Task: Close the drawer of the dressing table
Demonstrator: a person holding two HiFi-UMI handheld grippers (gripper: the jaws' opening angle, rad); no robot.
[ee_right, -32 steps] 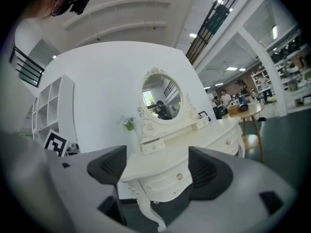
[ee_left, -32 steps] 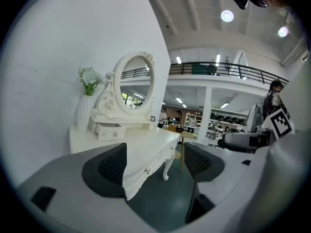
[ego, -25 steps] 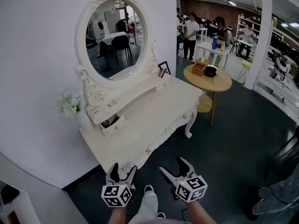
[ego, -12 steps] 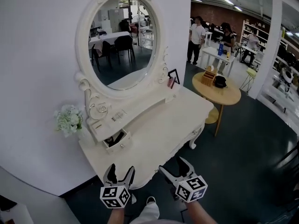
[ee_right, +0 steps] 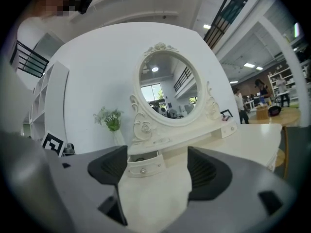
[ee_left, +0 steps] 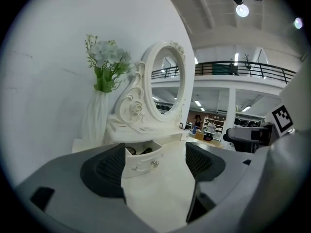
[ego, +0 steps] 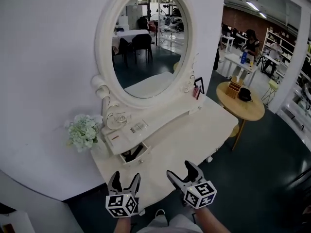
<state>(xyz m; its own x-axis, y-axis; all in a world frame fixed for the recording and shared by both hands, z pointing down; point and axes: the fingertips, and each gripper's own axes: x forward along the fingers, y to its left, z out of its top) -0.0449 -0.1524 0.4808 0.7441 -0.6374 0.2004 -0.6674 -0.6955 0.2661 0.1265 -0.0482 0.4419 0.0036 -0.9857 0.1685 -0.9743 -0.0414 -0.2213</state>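
Observation:
A white dressing table [ego: 194, 130] with an oval mirror [ego: 150, 42] stands against the white wall. Its small left drawer [ego: 135, 155] [ee_left: 142, 160] [ee_right: 144, 165] is pulled out, with dark items inside. My left gripper [ego: 124, 179] hovers open at the table's front edge, a short way in front of the drawer. My right gripper [ego: 184, 171] is open beside it, over the front edge further right. Both grippers [ee_left: 153, 161] [ee_right: 153, 165] point at the drawer from a distance, and nothing is between their jaws.
A white vase of pale flowers [ego: 85, 131] stands at the table's left end. A small black frame [ego: 197, 87] sits on the right of the upper shelf. A round wooden table [ego: 241, 107] with items stands to the right, on dark floor. People stand far behind.
The view has moved closer to the dressing table and to the left. The drawer now lies nearer both grippers. Both grippers stay open.

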